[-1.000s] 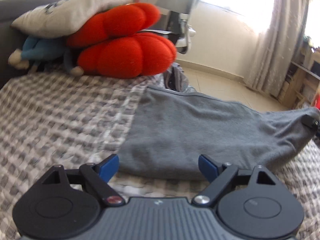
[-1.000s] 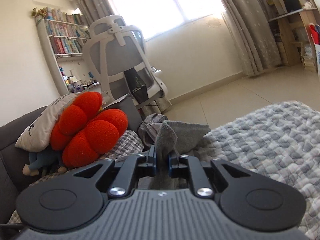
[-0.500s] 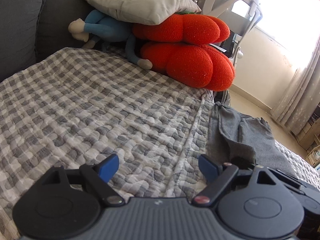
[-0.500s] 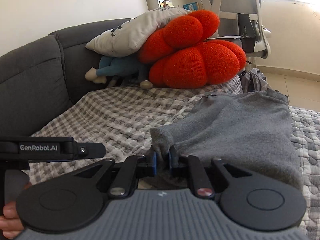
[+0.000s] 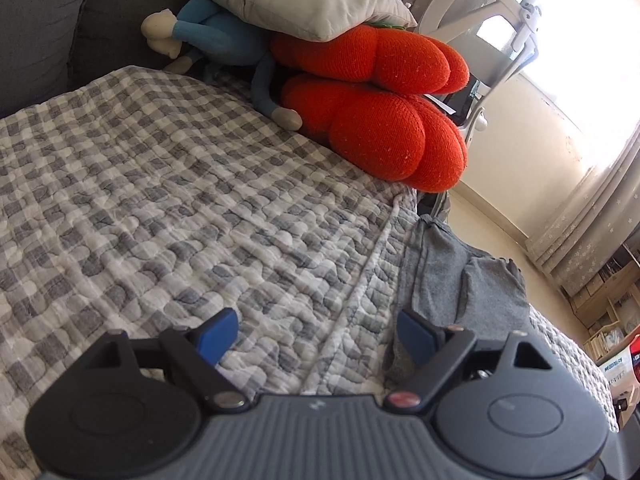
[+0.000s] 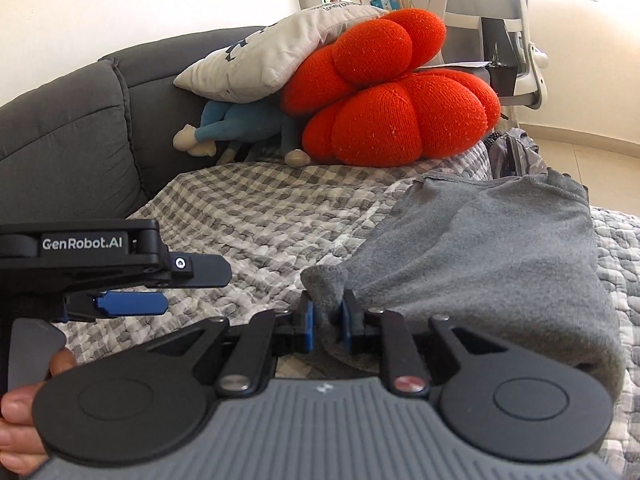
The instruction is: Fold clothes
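Swung round since a second ago: right gripper (image 6: 326, 322) then faced the window and office chair with the grey garment bunched upright in its jaws; now it faces the sofa. Its jaws have just been opening a little; a corner of the grey garment (image 6: 480, 248) sits between the blue pads, gap still narrow, cloth touching both and seemingly still pinched.

Left gripper (image 5: 316, 330) has turned off the garment onto bare quilt; jaws wide, nothing between them. Grey garment (image 5: 460, 280) now lies at lower right of its frame, beside its right finger.

Surface: grey-and-white checked quilt (image 6: 248, 216) over a dark grey sofa (image 6: 72, 136). Pale wall, tiled floor, curtains (image 5: 592, 216) at right.

Around: orange knitted cushion (image 6: 396, 120) upper centre, light grey pillow (image 6: 272, 56) lying on it, blue plush toy (image 6: 240, 124) beneath. White office chair (image 5: 492, 40) behind. Left gripper's body crosses the left edge of the right view, with a hand (image 6: 24, 412) at lower left.
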Motion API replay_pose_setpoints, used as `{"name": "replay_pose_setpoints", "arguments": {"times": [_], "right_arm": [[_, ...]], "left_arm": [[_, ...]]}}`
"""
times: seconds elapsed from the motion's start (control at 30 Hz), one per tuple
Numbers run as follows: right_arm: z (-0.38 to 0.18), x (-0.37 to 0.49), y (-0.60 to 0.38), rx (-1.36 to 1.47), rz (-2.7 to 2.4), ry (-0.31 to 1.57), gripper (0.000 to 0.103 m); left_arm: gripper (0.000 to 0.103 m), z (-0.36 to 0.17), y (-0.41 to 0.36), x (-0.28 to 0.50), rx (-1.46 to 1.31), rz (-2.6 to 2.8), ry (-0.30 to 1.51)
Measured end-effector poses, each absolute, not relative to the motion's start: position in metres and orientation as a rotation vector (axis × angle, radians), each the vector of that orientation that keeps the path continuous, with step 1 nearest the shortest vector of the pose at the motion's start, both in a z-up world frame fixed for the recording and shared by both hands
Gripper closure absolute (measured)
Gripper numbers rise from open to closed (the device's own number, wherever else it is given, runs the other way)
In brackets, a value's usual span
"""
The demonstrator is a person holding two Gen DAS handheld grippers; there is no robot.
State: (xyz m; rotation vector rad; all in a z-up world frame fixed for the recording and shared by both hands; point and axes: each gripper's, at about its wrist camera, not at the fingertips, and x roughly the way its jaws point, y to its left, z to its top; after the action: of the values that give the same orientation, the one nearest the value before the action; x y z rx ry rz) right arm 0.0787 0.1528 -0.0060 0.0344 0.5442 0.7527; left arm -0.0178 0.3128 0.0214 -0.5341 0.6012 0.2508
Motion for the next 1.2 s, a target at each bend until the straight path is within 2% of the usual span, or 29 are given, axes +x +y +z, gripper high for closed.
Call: {"name": "replay_pose_setpoints", "arguments": {"times": [0.1, 0.17, 0.23, 0.27, 0.43, 0.53, 0.63, 0.77, 0.83, 0.97, 1.0, 1.2], "right_arm": [[0.003, 0.078, 0.133, 0.129, 0.804, 0.601, 0.081], [0.009, 0.075, 0.11, 0.207, 0.837, 0.601, 0.072], [0.014, 0.074, 0.087, 0.287, 0.852, 0.595, 0.053], [0.016, 0.075, 0.077, 0.317, 0.849, 0.592, 0.051], [0.019, 0.087, 0.016, 0.481, 0.73, 0.568, 0.05], [0.023, 0.084, 0.006, 0.451, 0.64, 0.547, 0.05], [0.023, 0.082, -0.002, 0.55, 0.705, 0.527, 0.05], [0.023, 0.08, 0.008, 0.381, 0.616, 0.522, 0.05], [0.014, 0.084, 0.007, 0.446, 0.681, 0.544, 0.05], [0.01, 0.082, 0.013, 0.384, 0.665, 0.539, 0.049], [0.009, 0.082, 0.013, 0.385, 0.664, 0.54, 0.048], [0.005, 0.079, 0.017, 0.341, 0.657, 0.549, 0.048]], "left_arm": [[0.015, 0.021, 0.315, -0.016, -0.576, 0.225, 0.604], [0.015, 0.021, 0.315, -0.014, -0.6, 0.193, 0.609], [0.015, 0.022, 0.311, -0.01, -0.622, 0.153, 0.612], [0.015, 0.021, 0.309, -0.007, -0.631, 0.133, 0.617], [0.016, 0.02, 0.294, 0.007, -0.621, 0.102, 0.639], [0.016, 0.022, 0.288, 0.007, -0.633, 0.069, 0.628], [0.015, 0.022, 0.284, 0.006, -0.632, 0.061, 0.628], [0.015, 0.019, 0.277, 0.012, -0.649, 0.052, 0.654], [0.018, 0.018, 0.272, 0.015, -0.647, 0.049, 0.659], [0.024, 0.022, 0.257, 0.027, -0.568, 0.047, 0.661], [0.029, 0.021, 0.255, 0.031, -0.567, 0.047, 0.673], [0.046, 0.019, 0.247, 0.038, -0.519, 0.09, 0.675]]}}
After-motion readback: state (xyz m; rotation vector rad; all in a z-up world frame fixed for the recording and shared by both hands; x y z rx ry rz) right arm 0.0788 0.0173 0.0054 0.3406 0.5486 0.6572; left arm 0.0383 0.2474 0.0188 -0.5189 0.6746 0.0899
